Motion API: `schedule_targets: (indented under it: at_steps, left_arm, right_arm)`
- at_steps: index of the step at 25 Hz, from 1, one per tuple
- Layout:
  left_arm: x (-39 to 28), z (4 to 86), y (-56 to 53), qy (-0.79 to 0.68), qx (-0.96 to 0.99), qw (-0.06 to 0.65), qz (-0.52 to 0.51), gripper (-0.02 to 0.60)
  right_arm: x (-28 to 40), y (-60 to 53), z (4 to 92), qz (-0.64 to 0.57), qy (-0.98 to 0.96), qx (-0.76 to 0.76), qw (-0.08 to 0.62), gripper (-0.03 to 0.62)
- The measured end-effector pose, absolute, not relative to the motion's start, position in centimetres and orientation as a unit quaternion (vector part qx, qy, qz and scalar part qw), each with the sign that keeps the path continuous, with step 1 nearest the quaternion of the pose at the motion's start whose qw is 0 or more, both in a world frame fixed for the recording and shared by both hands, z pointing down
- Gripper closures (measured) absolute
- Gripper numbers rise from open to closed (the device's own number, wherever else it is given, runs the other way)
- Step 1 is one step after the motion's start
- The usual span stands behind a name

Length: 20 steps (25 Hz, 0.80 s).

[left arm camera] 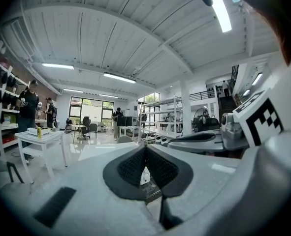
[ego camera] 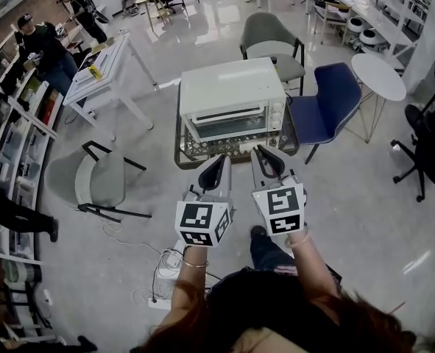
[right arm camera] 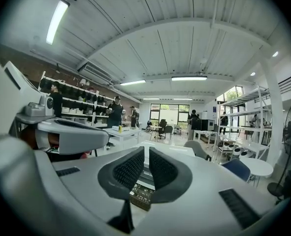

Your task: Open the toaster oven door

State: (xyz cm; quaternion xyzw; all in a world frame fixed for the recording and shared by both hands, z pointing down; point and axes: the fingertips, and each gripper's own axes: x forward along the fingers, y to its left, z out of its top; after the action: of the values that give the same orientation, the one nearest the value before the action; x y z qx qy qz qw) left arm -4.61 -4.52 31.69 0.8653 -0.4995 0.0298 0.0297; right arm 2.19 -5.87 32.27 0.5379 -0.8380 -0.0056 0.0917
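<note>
A white toaster oven (ego camera: pixel 232 87) stands on a low glass table (ego camera: pixel 182 151), its glass door (ego camera: pixel 230 126) upright and closed under a long handle (ego camera: pixel 228 114). Both grippers hover side by side just in front of the table, pointing at the door and touching nothing. My left gripper (ego camera: pixel 223 159) has its pads (left arm camera: pixel 133 164) pressed together and empty. My right gripper (ego camera: pixel 260 151) shows a narrow gap between its pads (right arm camera: pixel 161 168), with nothing in it. Through that gap, part of the oven (right arm camera: pixel 146 173) shows in the right gripper view.
A grey chair (ego camera: pixel 272 39) stands behind the oven and a blue chair (ego camera: pixel 331 98) to its right, beside a round white table (ego camera: pixel 379 76). Another grey chair (ego camera: pixel 99 179) and a white desk (ego camera: pixel 103 68) are at the left. A power strip (ego camera: pixel 165 271) lies on the floor. People (ego camera: pixel 40 46) stand at the far left.
</note>
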Motion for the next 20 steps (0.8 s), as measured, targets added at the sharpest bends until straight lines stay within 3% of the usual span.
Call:
schedule_targets:
  at_steps: [20]
  left_arm:
    - [-5.7, 33.2, -16.3, -0.563, 0.826, 0.042, 0.018, 0.569]
  right_arm:
    - [3.0, -18.2, 36.2, 0.039, -0.851, 0.514, 0.096, 0.579]
